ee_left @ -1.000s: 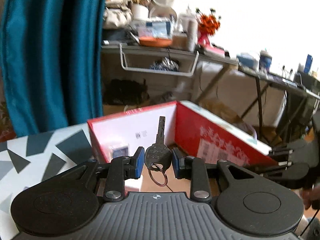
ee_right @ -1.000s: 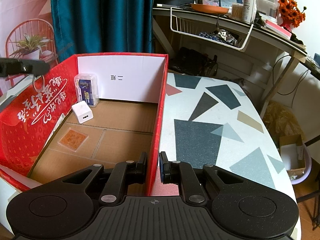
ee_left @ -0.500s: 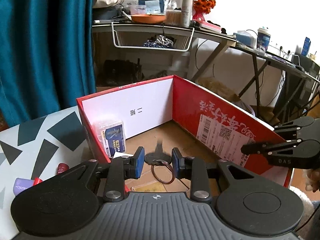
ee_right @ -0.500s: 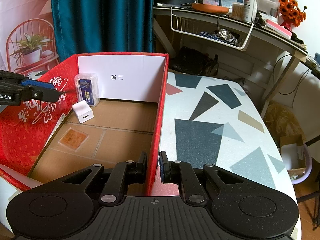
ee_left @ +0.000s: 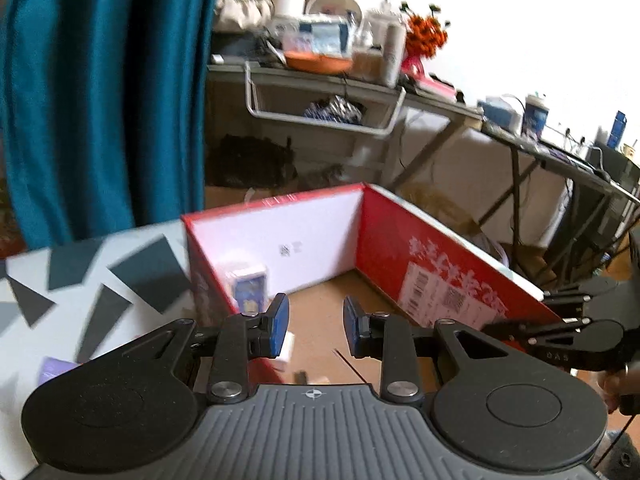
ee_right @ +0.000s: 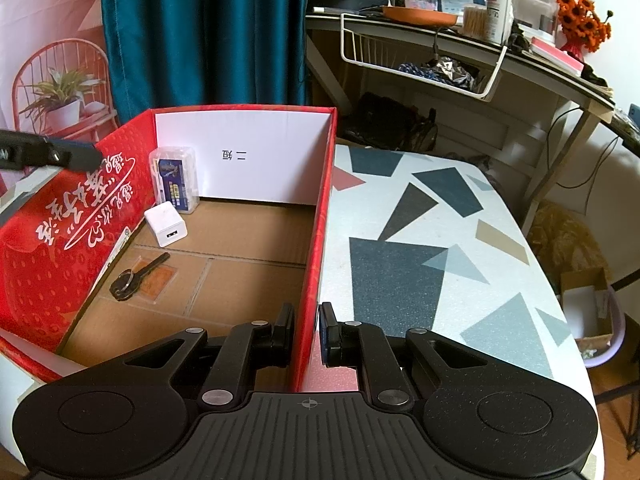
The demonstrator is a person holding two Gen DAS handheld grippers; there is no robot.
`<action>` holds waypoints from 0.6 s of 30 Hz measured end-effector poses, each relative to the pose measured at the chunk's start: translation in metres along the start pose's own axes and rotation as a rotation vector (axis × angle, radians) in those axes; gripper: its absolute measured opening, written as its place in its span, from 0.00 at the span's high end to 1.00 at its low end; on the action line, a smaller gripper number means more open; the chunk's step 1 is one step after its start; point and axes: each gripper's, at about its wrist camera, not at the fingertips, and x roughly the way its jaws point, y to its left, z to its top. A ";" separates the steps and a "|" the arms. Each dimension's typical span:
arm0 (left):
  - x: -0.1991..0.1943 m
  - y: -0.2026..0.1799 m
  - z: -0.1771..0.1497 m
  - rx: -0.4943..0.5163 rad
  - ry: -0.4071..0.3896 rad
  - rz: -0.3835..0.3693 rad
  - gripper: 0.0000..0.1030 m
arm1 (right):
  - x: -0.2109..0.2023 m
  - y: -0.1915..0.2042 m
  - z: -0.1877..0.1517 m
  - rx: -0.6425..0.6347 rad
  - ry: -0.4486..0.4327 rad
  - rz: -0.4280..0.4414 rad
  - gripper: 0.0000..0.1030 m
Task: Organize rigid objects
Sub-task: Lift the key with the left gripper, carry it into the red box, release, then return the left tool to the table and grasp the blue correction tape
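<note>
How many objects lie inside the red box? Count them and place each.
3, unless the near wall hides more: a clear case at the back corner, a white charger before it, and a key on the floor nearer the camera.

"二 短" on the red box's [ee_right: 316, 216] white inner end wall

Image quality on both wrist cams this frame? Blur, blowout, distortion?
Left wrist: motion-smeared; the red box, patterned table and shelf clutter are soft, and the wall at upper right is blown out white. Right wrist: sharp; the key and white charger read crisply, with mild glare at top right. Both: fisheye bending, dark corners.
</note>
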 end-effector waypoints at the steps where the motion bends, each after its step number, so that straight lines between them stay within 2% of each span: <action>1: -0.004 0.002 0.001 -0.003 -0.011 0.012 0.68 | 0.000 0.000 0.001 -0.001 0.001 0.000 0.89; 7: -0.026 0.026 -0.001 -0.056 -0.045 0.087 0.63 | 0.000 0.000 0.000 0.001 -0.002 0.000 0.89; 14: -0.046 0.062 -0.022 -0.129 -0.020 0.207 0.59 | 0.000 -0.001 -0.001 0.009 -0.008 0.001 0.89; 18: -0.059 0.075 -0.039 -0.173 -0.016 0.243 0.59 | -0.001 -0.002 -0.002 0.019 -0.014 0.002 0.89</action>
